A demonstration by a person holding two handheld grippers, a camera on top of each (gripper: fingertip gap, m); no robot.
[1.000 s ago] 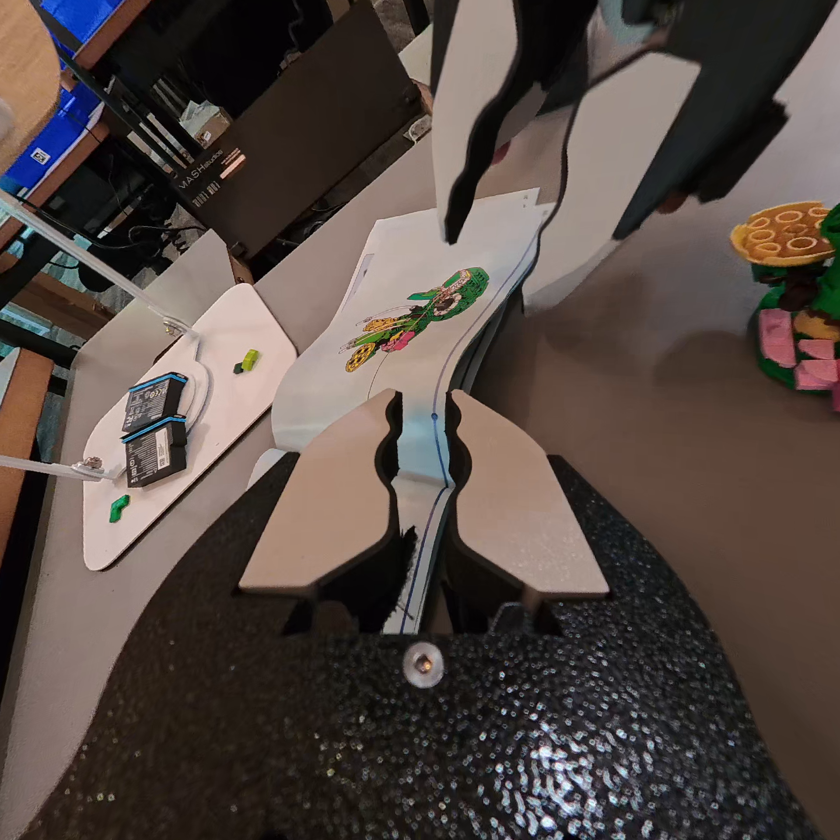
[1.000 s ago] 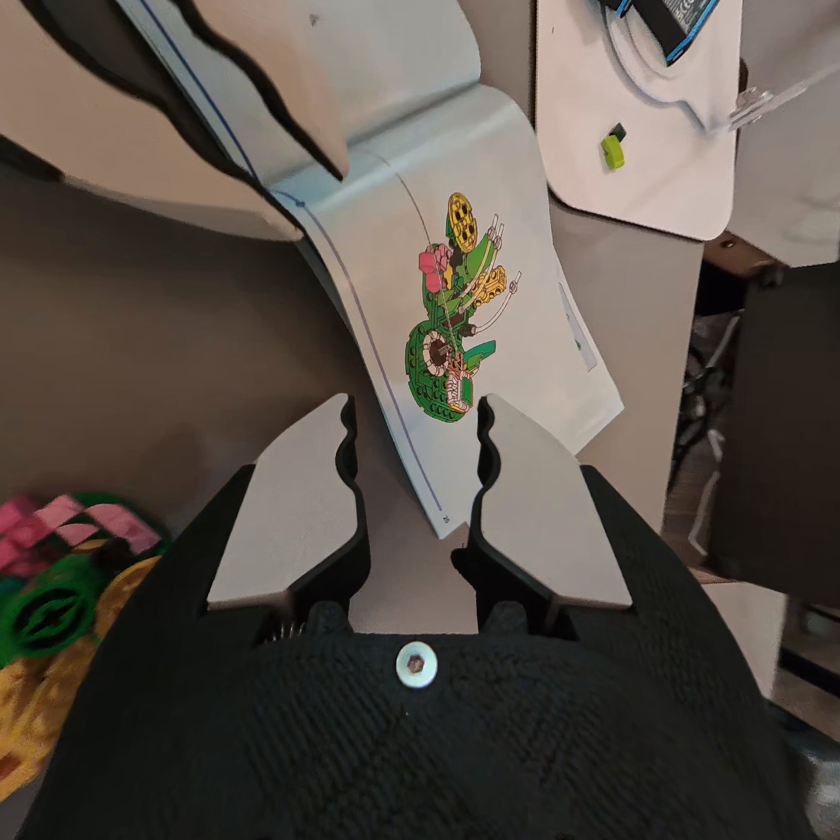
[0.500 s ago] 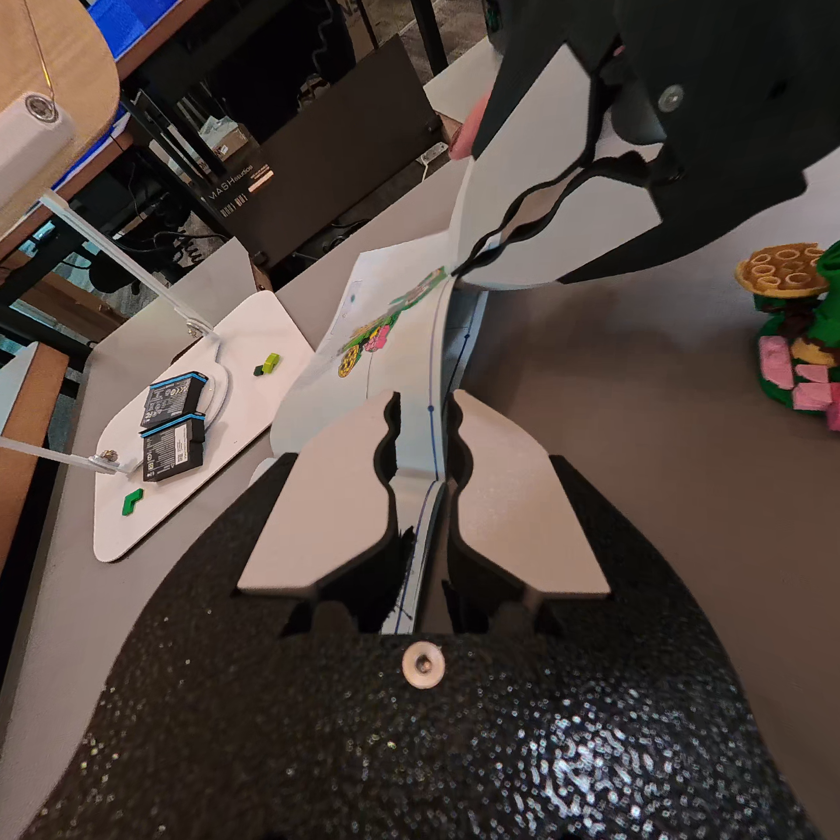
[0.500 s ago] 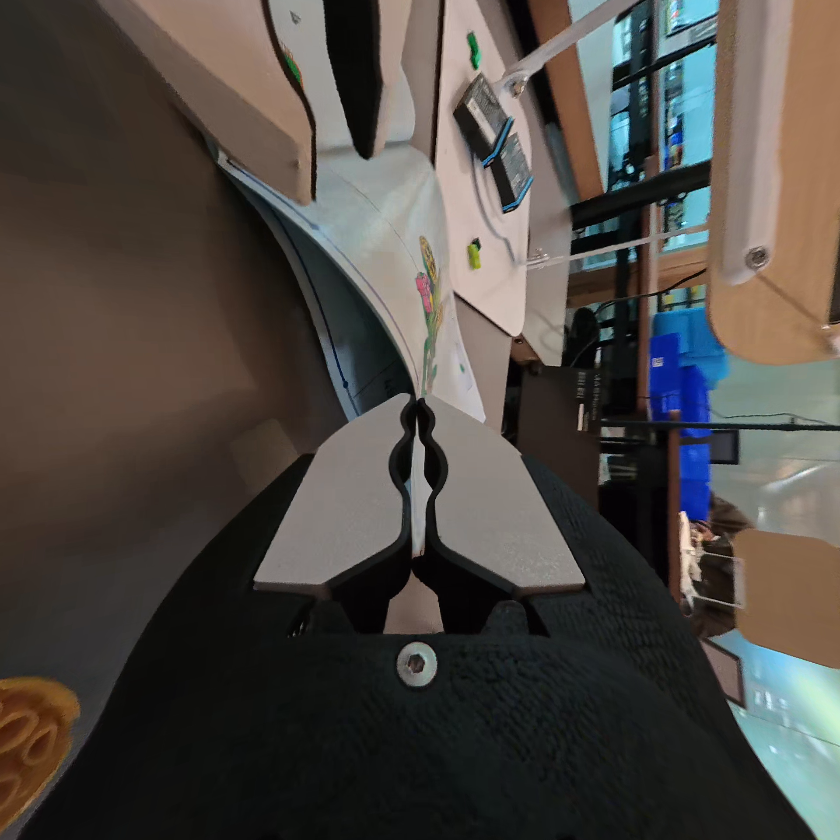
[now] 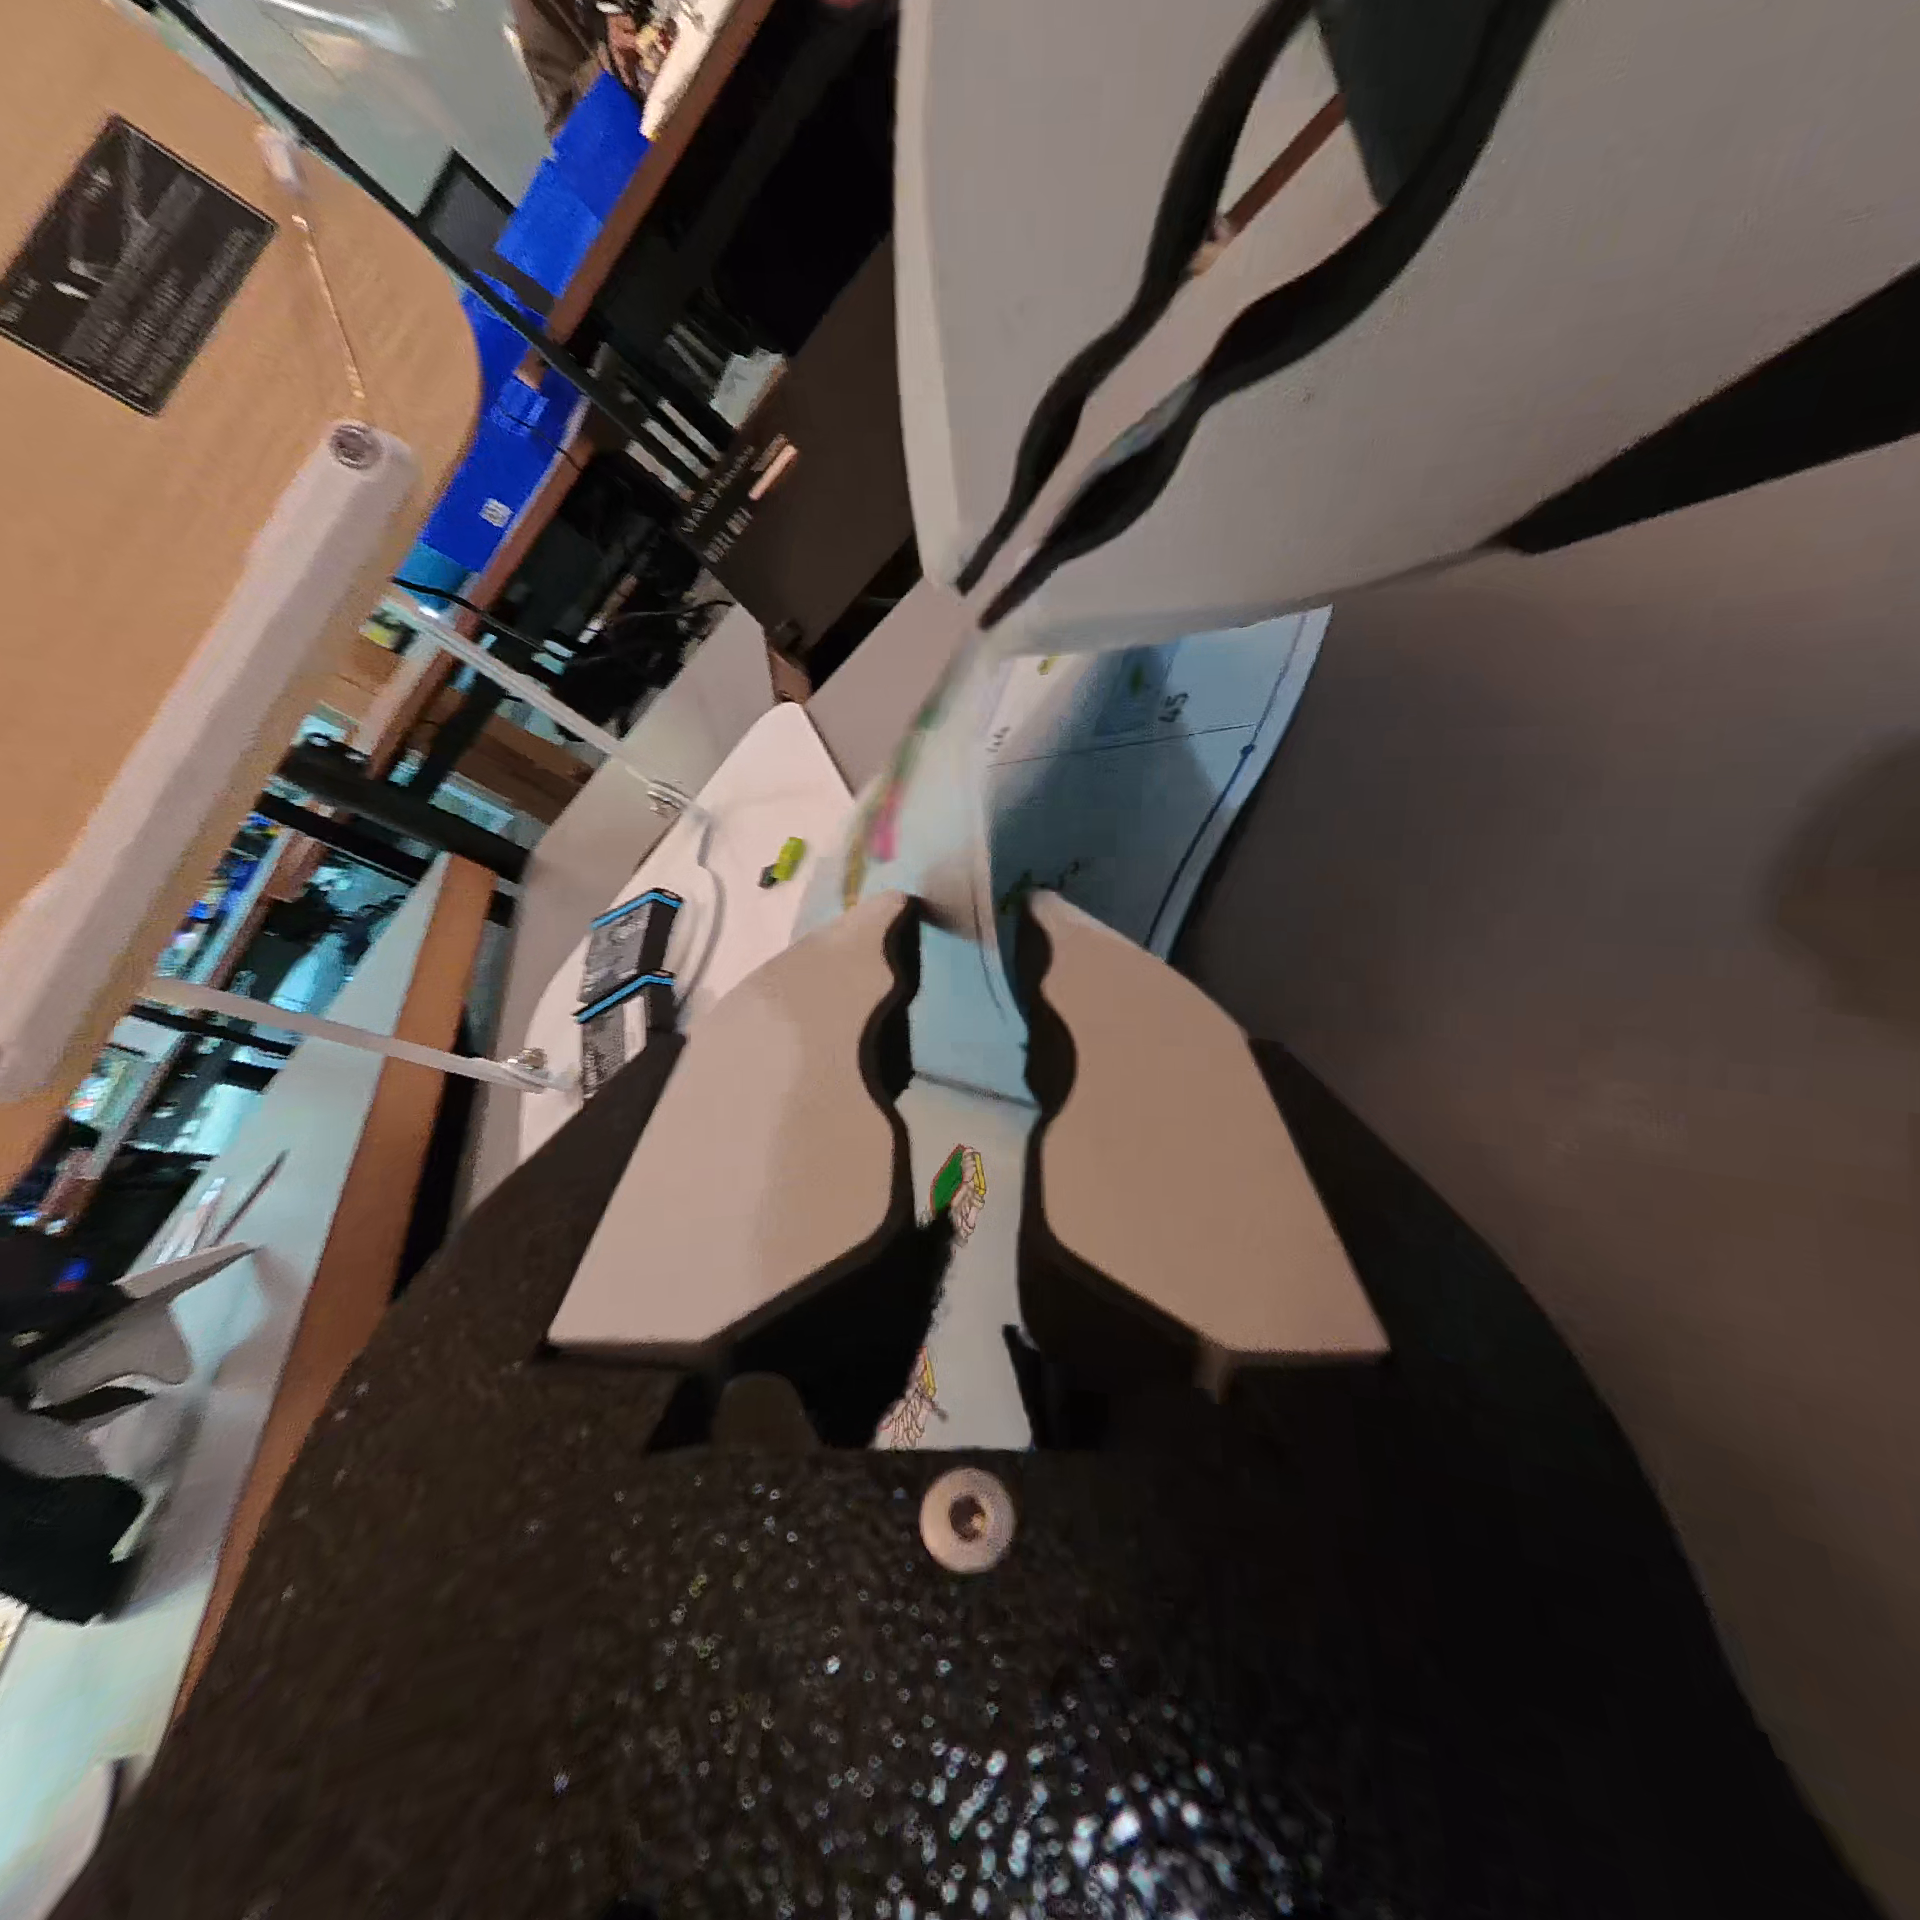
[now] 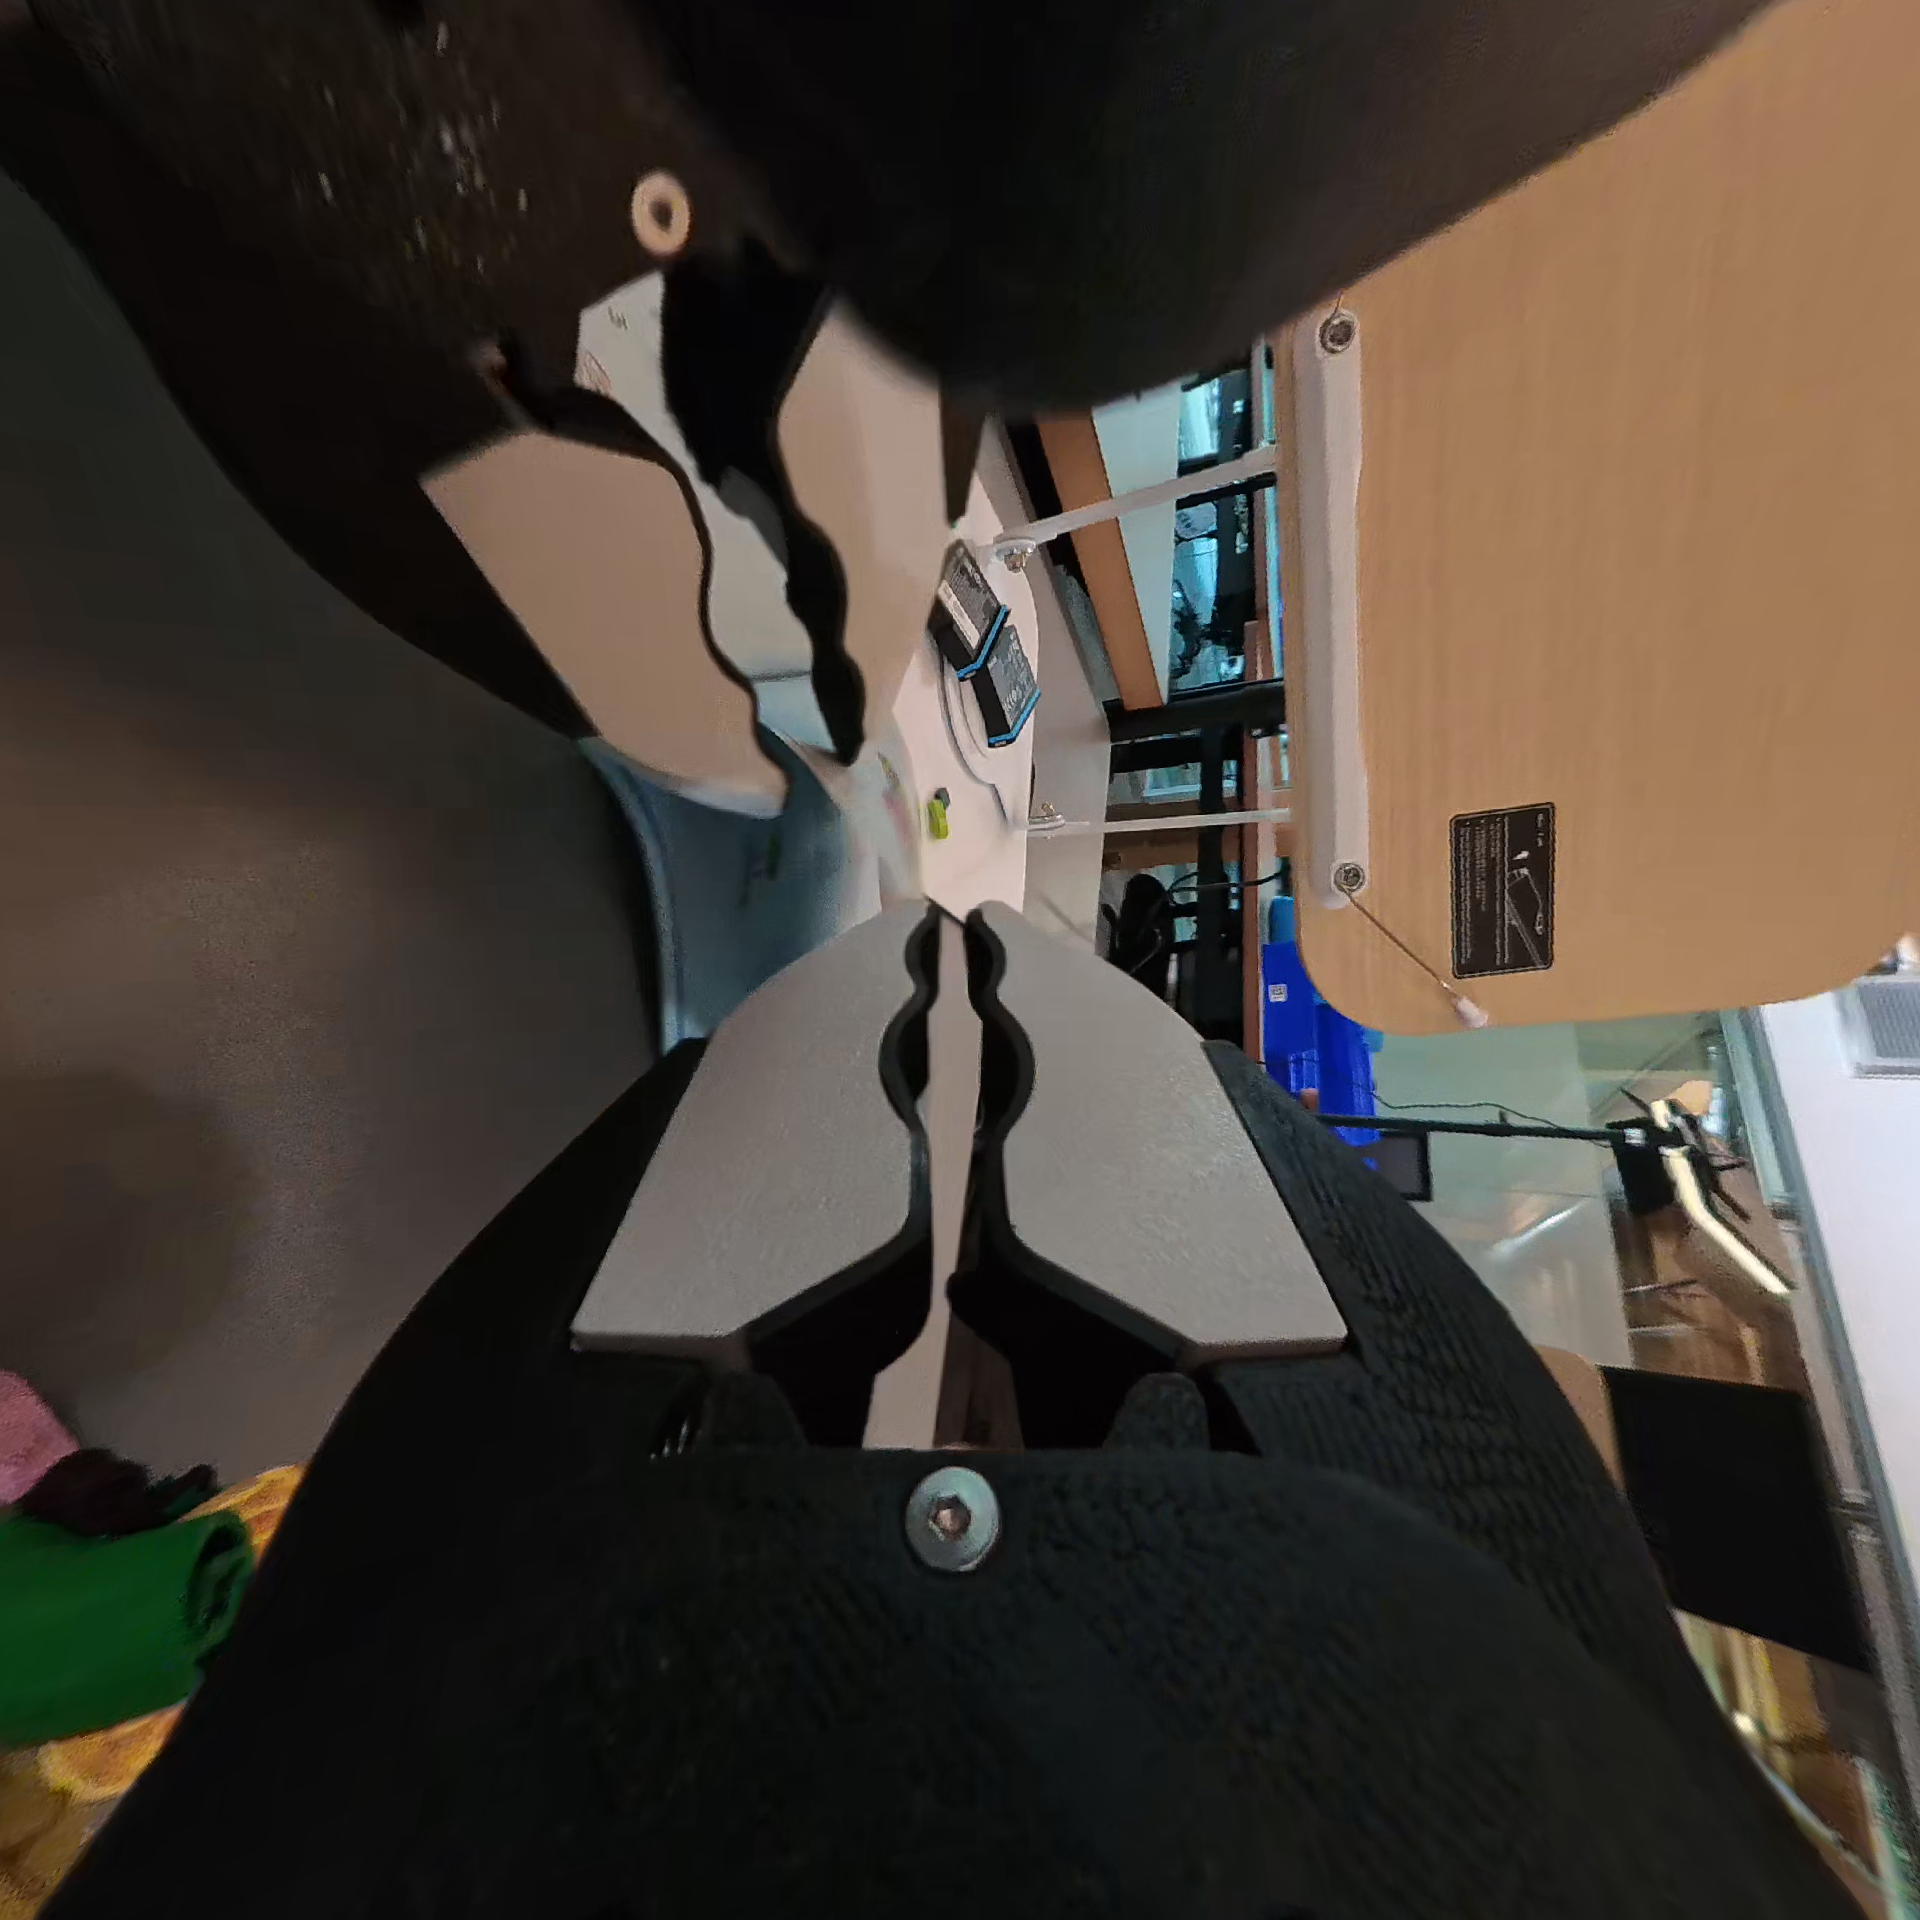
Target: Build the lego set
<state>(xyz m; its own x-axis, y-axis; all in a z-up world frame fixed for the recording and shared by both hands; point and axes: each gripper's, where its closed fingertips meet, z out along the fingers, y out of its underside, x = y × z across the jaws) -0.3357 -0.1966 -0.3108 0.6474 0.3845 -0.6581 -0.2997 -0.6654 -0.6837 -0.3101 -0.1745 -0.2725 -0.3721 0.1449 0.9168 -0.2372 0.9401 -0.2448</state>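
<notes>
The white instruction booklet (image 5: pixel 1132 727) lies open on the grey table (image 5: pixel 1558 935). My left gripper (image 5: pixel 966 914) is shut on its near part, with printed pages showing in the gap between its fingers. My right gripper (image 6: pixel 951 914) is shut on the edge of one page and holds it lifted edge-on. In the left wrist view it (image 5: pixel 977 613) hangs above the booklet with the blurred page (image 5: pixel 935 790) curving down from it. The left gripper (image 6: pixel 810 764) faces it closely in the right wrist view. The green, pink and yellow lego model (image 6: pixel 104 1621) sits at the lower left.
A white board (image 5: pixel 769 790) beyond the booklet holds a lime brick (image 5: pixel 790 854) and two black batteries with blue edges (image 5: pixel 629 930). A wooden panel (image 6: pixel 1610 623) hangs close on the right. Shelves and blue bins stand past the table's edge. One gripper's finger ends stand about 6 cm off the other's. Left tips and right tips are each some 30 cm from the wooden panel (image 6: pixel 1610 623).
The right gripper closed on a page edge and lifted it up and over. Both views have rolled sharply, and the two grippers are now closer together.
</notes>
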